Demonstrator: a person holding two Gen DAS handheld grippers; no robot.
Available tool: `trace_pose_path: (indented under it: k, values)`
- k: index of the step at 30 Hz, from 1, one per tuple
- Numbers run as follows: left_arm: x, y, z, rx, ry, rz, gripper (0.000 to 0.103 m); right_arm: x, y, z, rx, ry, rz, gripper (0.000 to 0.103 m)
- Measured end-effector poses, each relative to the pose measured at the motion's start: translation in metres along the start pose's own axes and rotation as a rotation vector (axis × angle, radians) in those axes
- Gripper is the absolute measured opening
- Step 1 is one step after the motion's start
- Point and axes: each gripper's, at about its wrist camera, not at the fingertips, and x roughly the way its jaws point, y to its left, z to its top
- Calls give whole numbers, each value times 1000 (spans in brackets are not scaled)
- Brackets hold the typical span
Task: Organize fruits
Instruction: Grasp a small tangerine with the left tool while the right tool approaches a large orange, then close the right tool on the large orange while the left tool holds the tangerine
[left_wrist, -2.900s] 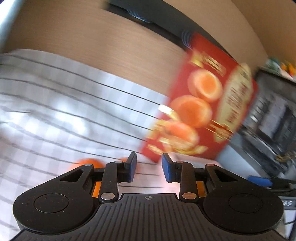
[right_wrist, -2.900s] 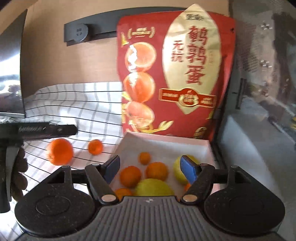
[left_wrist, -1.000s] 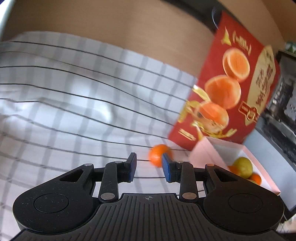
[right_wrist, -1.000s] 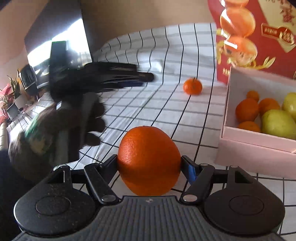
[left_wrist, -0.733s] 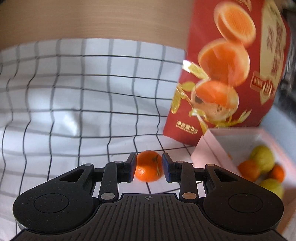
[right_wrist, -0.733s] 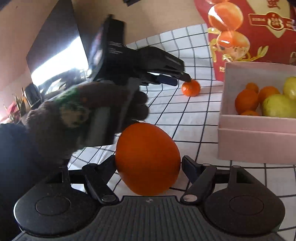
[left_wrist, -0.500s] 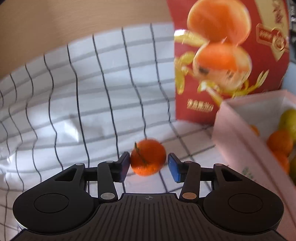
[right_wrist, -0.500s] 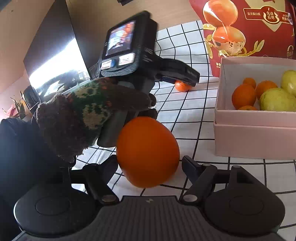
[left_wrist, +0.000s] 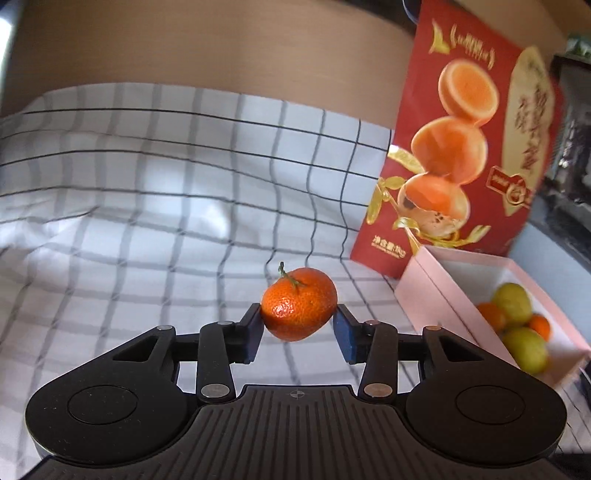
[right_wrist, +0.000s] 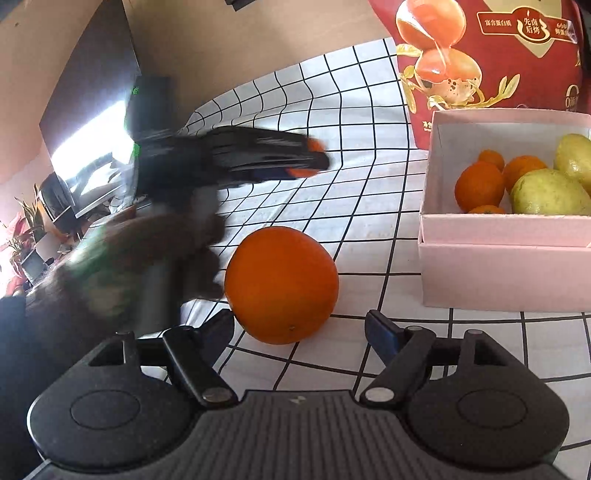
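Observation:
My left gripper (left_wrist: 298, 325) is shut on a small mandarin (left_wrist: 298, 308) with a green stem and holds it above the checked cloth. It shows blurred in the right wrist view (right_wrist: 308, 158), left of the pink box. My right gripper (right_wrist: 299, 328) is open. A large orange (right_wrist: 281, 284) sits on the cloth just ahead of its fingertips, apart from both. The pink box (right_wrist: 506, 273) at right holds several small oranges (right_wrist: 479, 186) and yellow-green fruits (right_wrist: 550, 192). The box also shows in the left wrist view (left_wrist: 436, 291).
A red snack bag (left_wrist: 465, 147) stands upright behind the box, also in the right wrist view (right_wrist: 491, 55). The white checked cloth (left_wrist: 147, 206) covers the table. A gloved hand (right_wrist: 147, 254) holds the left gripper. A dark monitor (right_wrist: 92, 92) stands at the far left.
My left gripper closed on the small mandarin and lifted it off the cloth. My right gripper opened and the large orange now rests on the cloth ahead of it.

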Motion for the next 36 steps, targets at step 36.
trace_pose_path:
  k: [36]
  values:
    - [-125,10,-117,-232,-61,-42,47,7,43,0,-222,121,-191,63]
